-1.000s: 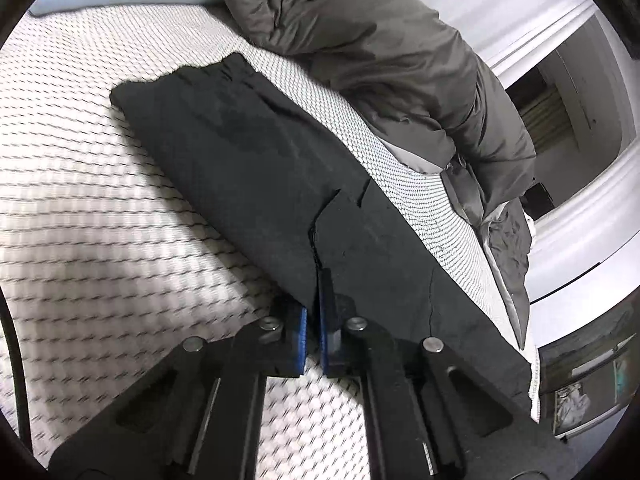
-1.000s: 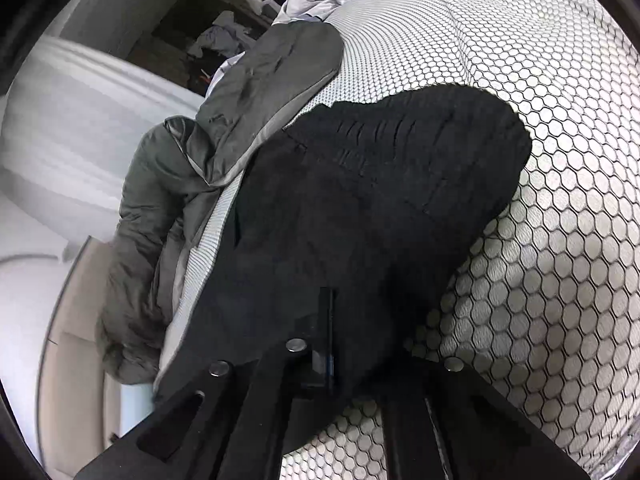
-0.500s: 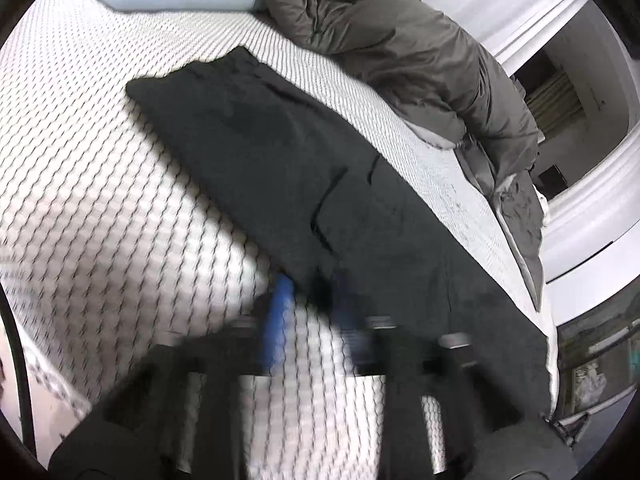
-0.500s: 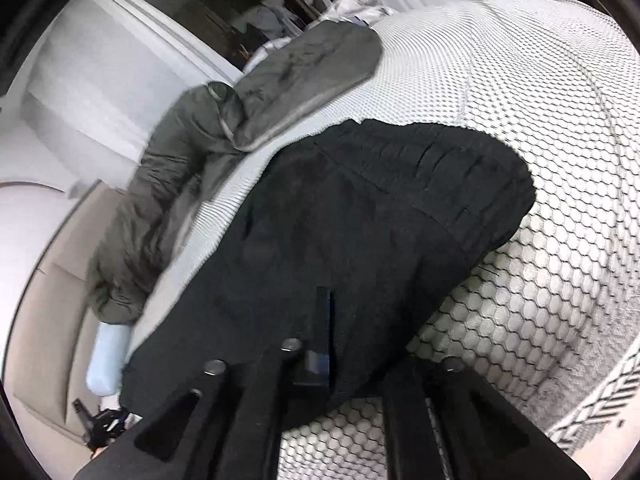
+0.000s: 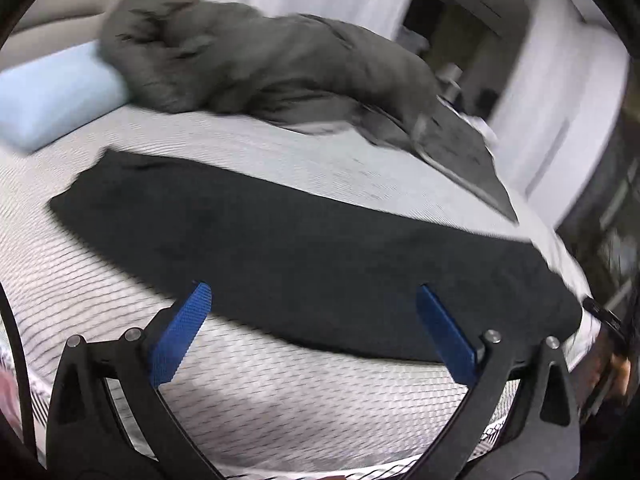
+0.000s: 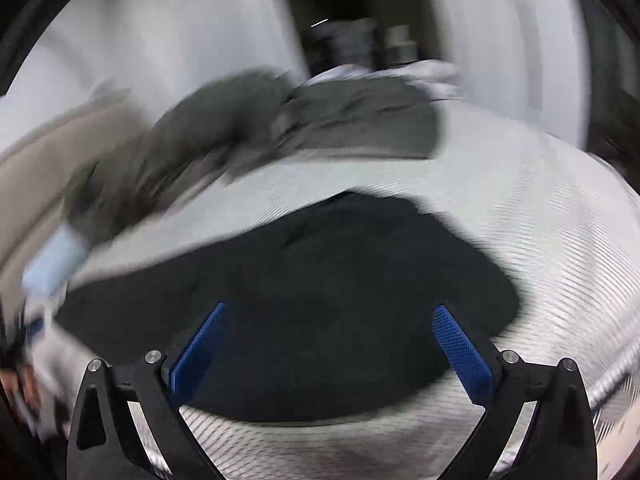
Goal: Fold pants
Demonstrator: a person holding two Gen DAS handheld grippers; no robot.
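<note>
Both sets of jaws spread wide, blue pads bare, nothing held. Left gripper (image 5: 316, 328) hovers over near long edge of pants (image 5: 304, 248); right gripper (image 6: 332, 344) over broad end of same garment. Pants lie flat, long strip across bed (image 5: 280, 392), ahead of and partly between pads. Judgement: next fold wants matched grips on one end, both layers pinched, lifted evenly. Beyond: grey duvet (image 5: 260, 64), blue pillow (image 5: 52, 96). Heavy blur.
</note>
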